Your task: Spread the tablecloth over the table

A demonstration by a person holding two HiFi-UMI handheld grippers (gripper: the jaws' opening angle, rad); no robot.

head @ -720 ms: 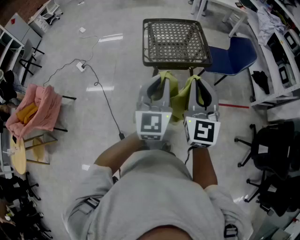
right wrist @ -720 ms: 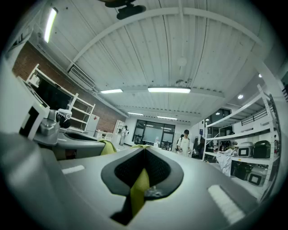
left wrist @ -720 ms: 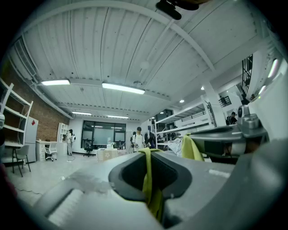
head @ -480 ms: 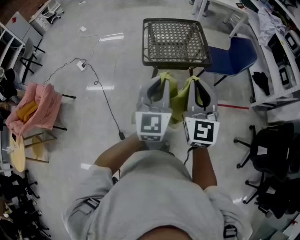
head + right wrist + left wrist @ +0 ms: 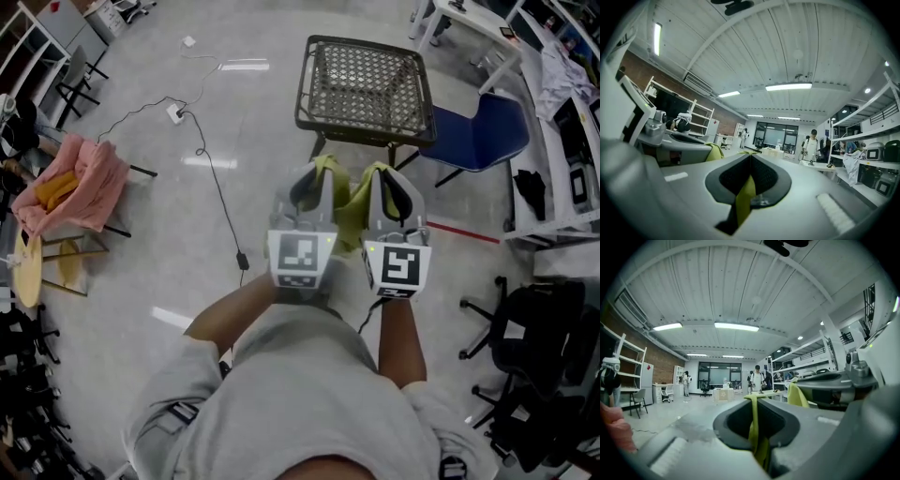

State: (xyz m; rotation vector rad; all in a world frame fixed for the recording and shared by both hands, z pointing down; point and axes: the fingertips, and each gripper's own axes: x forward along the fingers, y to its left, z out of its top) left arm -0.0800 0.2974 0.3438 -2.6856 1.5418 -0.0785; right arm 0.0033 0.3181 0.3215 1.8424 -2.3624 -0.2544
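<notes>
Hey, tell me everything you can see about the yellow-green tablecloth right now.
The tablecloth is a thin, soft-looking yellow-green fabric, bunched up rather than spread. The left gripper and the right gripper each pinch a fold of it between shut jaws, held side by side and level in front of the person. A slack bunch hangs between the two grippers. It is not yet on the dark mesh-top table, which stands just ahead.

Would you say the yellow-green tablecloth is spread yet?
Not spread: the tablecloth hangs bunched from left gripper and right gripper; the dark woven table is bare.
</notes>
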